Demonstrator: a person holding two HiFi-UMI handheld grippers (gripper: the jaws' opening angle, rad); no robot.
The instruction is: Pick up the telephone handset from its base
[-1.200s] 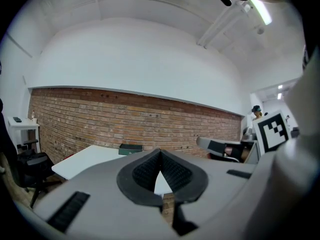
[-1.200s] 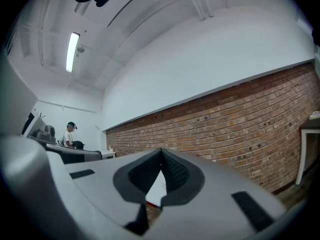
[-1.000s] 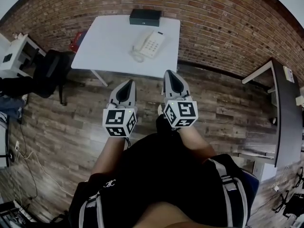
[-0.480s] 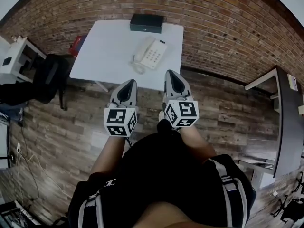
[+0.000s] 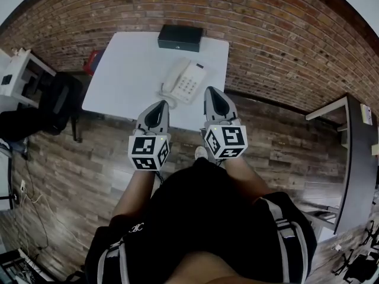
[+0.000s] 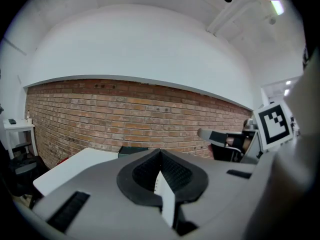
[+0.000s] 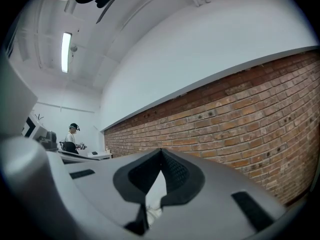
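Note:
A cream telephone (image 5: 188, 83) sits on a white table (image 5: 127, 70), its handset (image 5: 172, 77) resting in the base on the left side, with a coiled cord at the near end. Both grippers are held side by side in front of me, at the table's near edge and short of the phone. My left gripper (image 5: 161, 103) (image 6: 160, 151) is shut and empty, its jaws meeting at the tip. My right gripper (image 5: 211, 90) (image 7: 161, 150) is likewise shut with nothing held, its tip just right of the phone's near corner. The phone is hidden in both gripper views.
A black box (image 5: 180, 37) (image 6: 131, 149) stands at the table's far edge against the brick wall (image 5: 266, 34). A dark chair (image 5: 59, 96) and a white shelf (image 5: 15, 70) are on the left, a dark desk (image 5: 354, 158) on the right. A person (image 7: 74, 134) stands far off.
Both grippers have moved forward together toward the table. The table and phone now lie closer, with the gripper tips over the table's near edge. Both stayed shut.

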